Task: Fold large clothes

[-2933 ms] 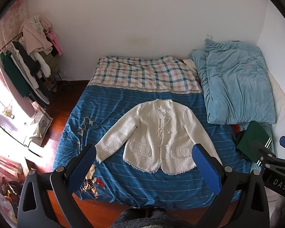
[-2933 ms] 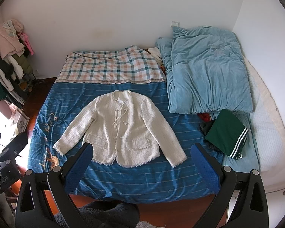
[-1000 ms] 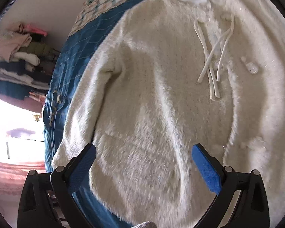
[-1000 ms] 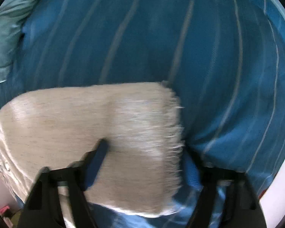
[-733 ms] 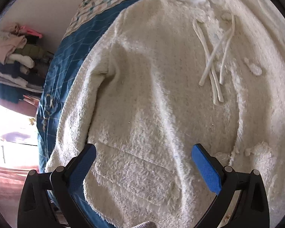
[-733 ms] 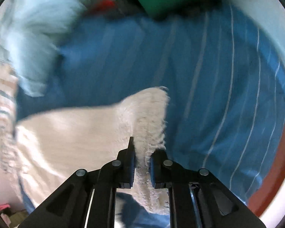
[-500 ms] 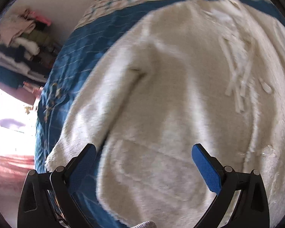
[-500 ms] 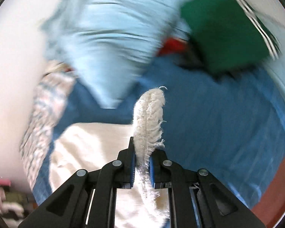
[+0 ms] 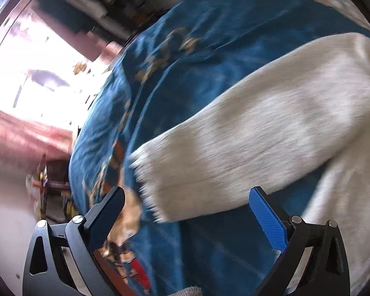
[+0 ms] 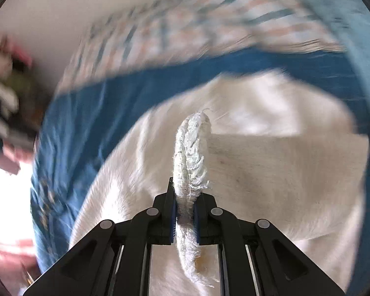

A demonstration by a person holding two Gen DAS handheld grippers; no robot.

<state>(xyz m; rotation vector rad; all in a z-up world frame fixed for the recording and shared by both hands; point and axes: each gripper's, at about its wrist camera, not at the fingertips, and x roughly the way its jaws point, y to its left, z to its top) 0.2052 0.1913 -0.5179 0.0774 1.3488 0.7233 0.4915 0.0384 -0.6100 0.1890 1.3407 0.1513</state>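
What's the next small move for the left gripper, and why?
Probably ease the left gripper onto the fringed sleeve cuff and close. Its jaws stand open and empty just short of the cuff, which lies flat on the blue bedspread, while the right gripper already pinches the other cuff.

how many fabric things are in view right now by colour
cream: 1, the jacket, its cuff pinched in the right gripper
dark blue: 1, the striped bedcover
plaid: 1, the checked blanket
light blue: 1, the duvet
total: 4; the blurred clothes at the side are left out
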